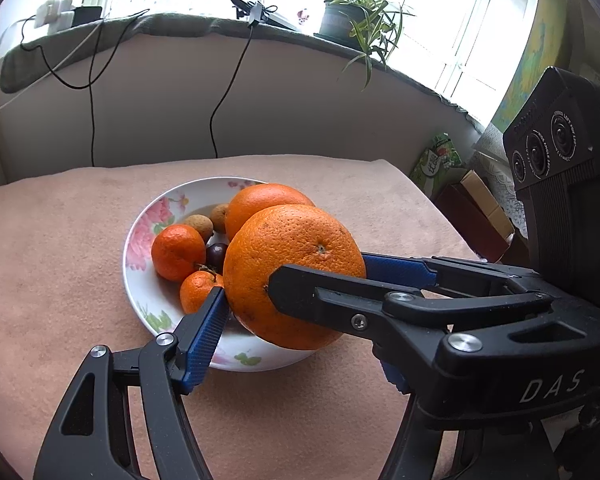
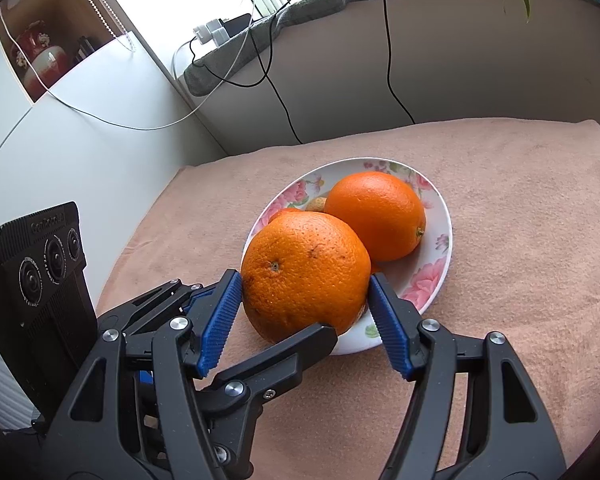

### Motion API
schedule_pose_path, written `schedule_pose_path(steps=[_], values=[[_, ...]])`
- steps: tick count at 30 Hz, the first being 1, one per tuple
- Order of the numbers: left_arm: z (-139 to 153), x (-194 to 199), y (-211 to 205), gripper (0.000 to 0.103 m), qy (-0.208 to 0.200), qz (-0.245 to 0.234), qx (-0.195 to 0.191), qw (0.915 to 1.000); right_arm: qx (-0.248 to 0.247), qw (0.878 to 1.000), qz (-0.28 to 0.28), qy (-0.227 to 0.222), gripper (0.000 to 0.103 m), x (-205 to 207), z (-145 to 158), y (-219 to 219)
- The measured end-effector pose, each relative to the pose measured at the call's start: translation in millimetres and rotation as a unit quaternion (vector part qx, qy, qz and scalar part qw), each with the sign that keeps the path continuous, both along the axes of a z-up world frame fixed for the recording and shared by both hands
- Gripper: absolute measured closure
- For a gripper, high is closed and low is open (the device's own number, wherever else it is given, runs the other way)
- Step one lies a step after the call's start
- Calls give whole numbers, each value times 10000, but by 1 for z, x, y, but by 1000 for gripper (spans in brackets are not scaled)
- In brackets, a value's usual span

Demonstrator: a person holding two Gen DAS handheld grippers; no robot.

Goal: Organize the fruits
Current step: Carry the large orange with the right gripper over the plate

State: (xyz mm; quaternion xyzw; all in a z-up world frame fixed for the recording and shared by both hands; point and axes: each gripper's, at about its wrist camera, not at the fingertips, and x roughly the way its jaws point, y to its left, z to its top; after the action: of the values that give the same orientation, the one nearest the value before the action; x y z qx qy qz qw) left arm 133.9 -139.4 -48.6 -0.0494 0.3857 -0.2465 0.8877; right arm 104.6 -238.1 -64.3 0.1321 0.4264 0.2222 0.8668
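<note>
Room, left wrist view: a grey-padded windowsill [image 1: 204, 26] ran under bright windows, with a potted green plant [image 1: 352, 16] and black cables [image 1: 228, 80] hanging from it.
Table: a pink terry cloth [image 1: 60, 280] covered the table.
Bowl: a white shallow bowl with pink flowers [image 1: 140, 216] stood mid-cloth, holding a second large orange [image 1: 260, 200], two small mandarins [image 1: 178, 252], two brown round fruits [image 1: 202, 224] and one dark round fruit [image 1: 217, 252].
Task fruit: the big pitted orange [image 1: 292, 264] hung over the bowl's near rim.
Left tongs [image 1: 280, 312]: one blue ribbed pad [image 1: 208, 332] lay against the orange's left side; the other finger was hidden.
Right tongs [image 1: 320, 270]: they reached in from the right, one black finger across the orange's front and one blue pad behind it.
Room, right wrist view: a white cabinet [image 2: 80, 140] stood left of the sill.
Right tongs, this view: both blue pads pressed on the orange's sides, clamped on it.
Left tongs, this view: a black finger lay against the orange's lower front, so these too looked clamped on it.
</note>
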Motion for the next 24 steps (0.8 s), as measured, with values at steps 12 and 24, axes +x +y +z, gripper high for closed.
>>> schedule_pose_path(steps=[12,24], values=[[-7,2,0,35,70,-32,46,10000,-45,9999,-81,88,35,-1,-5,5],[-8,4,0,34,87,-55,101,9999,-146,9999,-21,90,35,2,-5,7]])
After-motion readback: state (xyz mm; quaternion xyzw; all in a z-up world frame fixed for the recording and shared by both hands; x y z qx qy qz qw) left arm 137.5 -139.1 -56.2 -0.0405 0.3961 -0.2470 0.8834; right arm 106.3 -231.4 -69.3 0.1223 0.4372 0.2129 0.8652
